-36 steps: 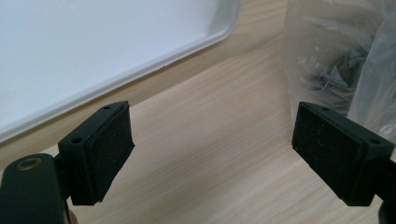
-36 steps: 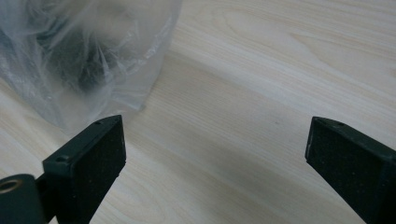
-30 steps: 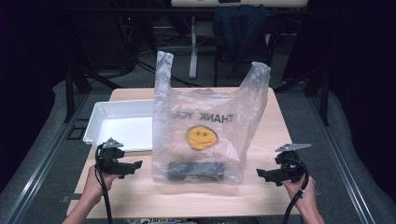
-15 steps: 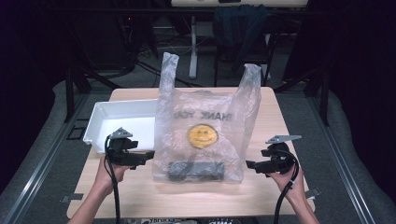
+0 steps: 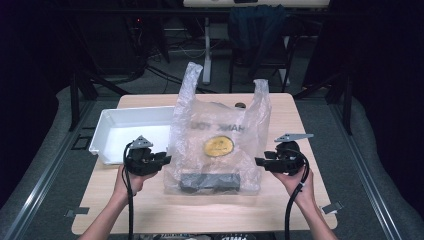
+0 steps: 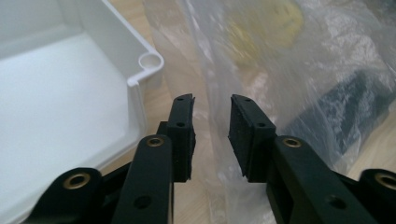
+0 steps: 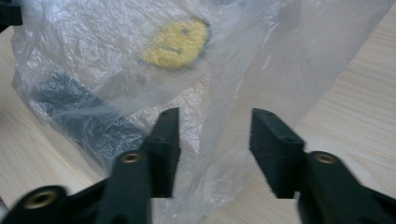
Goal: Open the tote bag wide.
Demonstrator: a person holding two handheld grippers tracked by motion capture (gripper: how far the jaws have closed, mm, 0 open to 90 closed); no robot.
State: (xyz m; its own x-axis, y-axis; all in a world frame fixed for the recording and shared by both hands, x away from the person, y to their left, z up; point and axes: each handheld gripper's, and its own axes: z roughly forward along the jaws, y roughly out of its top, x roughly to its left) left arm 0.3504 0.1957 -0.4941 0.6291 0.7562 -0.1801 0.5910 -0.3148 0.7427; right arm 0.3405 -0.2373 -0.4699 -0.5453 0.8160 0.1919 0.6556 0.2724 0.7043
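Observation:
A clear plastic bag (image 5: pixel 220 145) with a yellow smiley face stands upright at the middle of the wooden table, its two handles raised. A dark flat object (image 5: pixel 210 181) lies inside at its bottom. My left gripper (image 5: pixel 165 160) is open at the bag's left edge, and the bag's film (image 6: pixel 212 116) lies between its jaws in the left gripper view. My right gripper (image 5: pixel 259 161) is open at the bag's right edge, with the bag's film (image 7: pixel 219 140) between its jaws in the right gripper view. The dark object (image 7: pixel 88 121) shows through the plastic.
A white tray (image 5: pixel 107 135) sits on the table's left side, close to the left gripper; its corner (image 6: pixel 149 65) is just beside the jaws. Bare wood (image 5: pixel 200 210) lies in front of the bag. Chairs and cables stand beyond the far edge.
Both grippers have moved inward and forward from the table's near corners to the bag's left and right edges. The bag has stayed in place.

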